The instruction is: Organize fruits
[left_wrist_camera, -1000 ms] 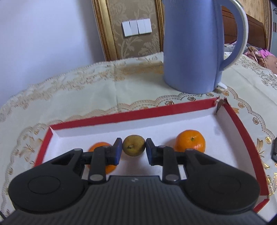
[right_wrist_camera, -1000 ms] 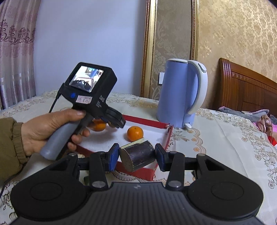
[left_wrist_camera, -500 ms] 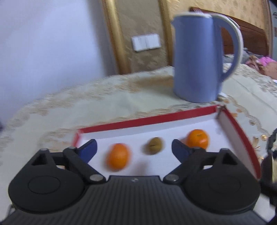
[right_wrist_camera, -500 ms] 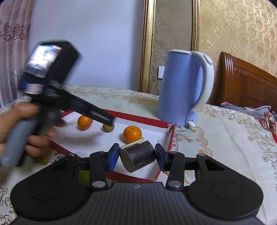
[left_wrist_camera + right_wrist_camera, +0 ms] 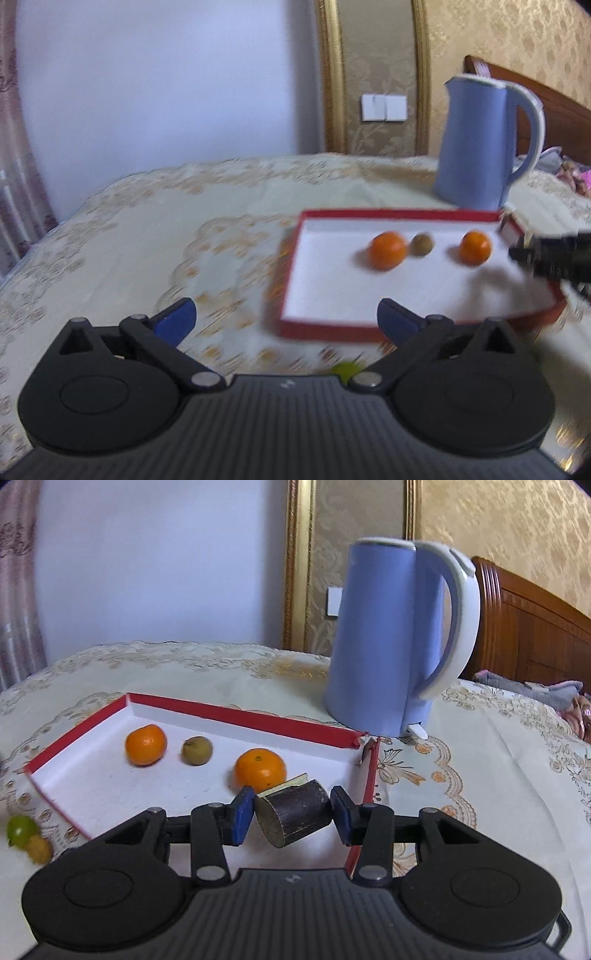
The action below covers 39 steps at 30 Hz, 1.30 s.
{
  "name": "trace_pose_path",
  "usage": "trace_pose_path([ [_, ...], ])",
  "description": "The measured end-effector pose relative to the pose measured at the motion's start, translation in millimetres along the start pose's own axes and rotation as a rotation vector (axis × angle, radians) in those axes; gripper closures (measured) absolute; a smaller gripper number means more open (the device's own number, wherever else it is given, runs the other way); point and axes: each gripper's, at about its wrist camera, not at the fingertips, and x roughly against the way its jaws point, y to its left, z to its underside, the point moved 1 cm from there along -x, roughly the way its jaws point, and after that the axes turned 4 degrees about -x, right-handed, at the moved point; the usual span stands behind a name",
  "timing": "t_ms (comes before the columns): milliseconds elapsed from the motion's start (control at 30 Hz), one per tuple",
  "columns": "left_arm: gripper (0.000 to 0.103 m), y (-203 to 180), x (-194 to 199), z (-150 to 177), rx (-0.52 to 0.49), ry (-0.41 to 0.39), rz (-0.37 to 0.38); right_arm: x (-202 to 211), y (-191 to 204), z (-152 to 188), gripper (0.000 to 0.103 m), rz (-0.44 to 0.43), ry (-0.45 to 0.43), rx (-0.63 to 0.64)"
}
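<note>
While the left gripper (image 5: 286, 317) stands released and empty, the dark cylinder (image 5: 295, 812) grasped by the right gripper (image 5: 291, 816) is best lowered onto bare tray (image 5: 110, 786) floor near the right orange (image 5: 260, 770).

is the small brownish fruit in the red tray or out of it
In. The brownish fruit sits on the red tray's white floor between two oranges, inside the rim.

table (image 5: 480, 775): cloth | red tray (image 5: 236, 716) | blue kettle (image 5: 384, 646) | green fruit (image 5: 20, 829)
</note>
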Motion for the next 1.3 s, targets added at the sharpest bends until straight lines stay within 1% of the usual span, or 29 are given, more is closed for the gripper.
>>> trace_pose_path([
  [67, 0.000, 9.4, 4.0, 10.1, -0.002, 0.013, -0.001, -7.7, 2.4, -0.6, 0.059, 0.018, 0.003, 0.010],
  [167, 0.000, 20.5, 11.1, 21.9, -0.005, 0.012, -0.014, -20.2, 3.2, -0.3, 0.059, 0.030, 0.016, -0.004],
  [300, 0.000, 25.2, 17.5, 35.3, -0.031, 0.012, -0.009, -32.8, 2.6, 3.1, 0.059, 0.035, 0.043, -0.023],
  [400, 0.000, 24.1, 19.1, 42.4, -0.055, 0.012, -0.002, -36.4, 4.0, 5.1, 0.058, 0.044, 0.044, -0.021],
  [433, 0.000, 23.1, 18.9, 43.3, -0.062, 0.008, 0.007, -36.7, 4.7, 5.3, 0.057, 0.050, 0.043, -0.017],
  [533, 0.000, 17.2, 18.7, 44.2, -0.079, 0.006, 0.019, -35.0, 6.5, 4.5, 0.046, 0.078, 0.039, -0.001],
  [600, 0.000, 13.2, 14.9, 42.4, -0.078, 0.019, 0.045, -27.2, 5.5, 3.2, 0.045, 0.090, 0.023, -0.014],
  [667, 0.003, 9.8, 9.6, 39.4, -0.058, 0.038, 0.060, -15.5, 3.5, 2.0, 0.045, 0.090, -0.001, -0.035],
  [733, 0.004, 4.8, 4.6, 35.1, -0.032, 0.051, 0.086, 3.2, 3.5, 3.1, 0.045, 0.081, -0.039, -0.054],
  [800, 0.009, -1.8, -1.9, 30.8, -0.012, 0.066, 0.106, 24.8, 6.7, 8.2, 0.045, 0.058, -0.077, -0.065],
  [833, 0.009, -4.8, -5.6, 29.2, -0.007, 0.076, 0.106, 33.6, 9.6, 11.4, 0.043, 0.047, -0.088, -0.058],
  [867, 0.012, -7.9, -10.3, 27.6, -0.001, 0.092, 0.098, 40.8, 11.9, 14.2, 0.040, 0.040, -0.099, -0.051],
  [933, 0.012, -12.7, -17.9, 24.8, 0.019, 0.107, 0.081, 57.6, 19.7, 23.7, 0.038, 0.029, -0.123, -0.024],
  [1033, 0.012, -18.6, -29.8, 23.8, 0.009, 0.131, 0.034, 75.1, 29.1, 34.4, 0.038, 0.029, -0.138, 0.005],
  [1100, 0.010, -18.1, -35.7, 25.7, 0.010, 0.145, 0.034, 84.3, 32.2, 40.6, 0.038, 0.015, -0.139, 0.009],
  [1200, 0.008, -11.6, -33.4, 27.6, 0.028, 0.145, 0.035, 94.6, 33.2, 46.8, 0.038, 0.003, -0.140, -0.002],
  [1300, 0.005, -1.3, -24.2, 29.4, 0.027, 0.123, -0.005, 104.3, 35.8, 51.0, 0.038, -0.002, -0.143, -0.005],
])
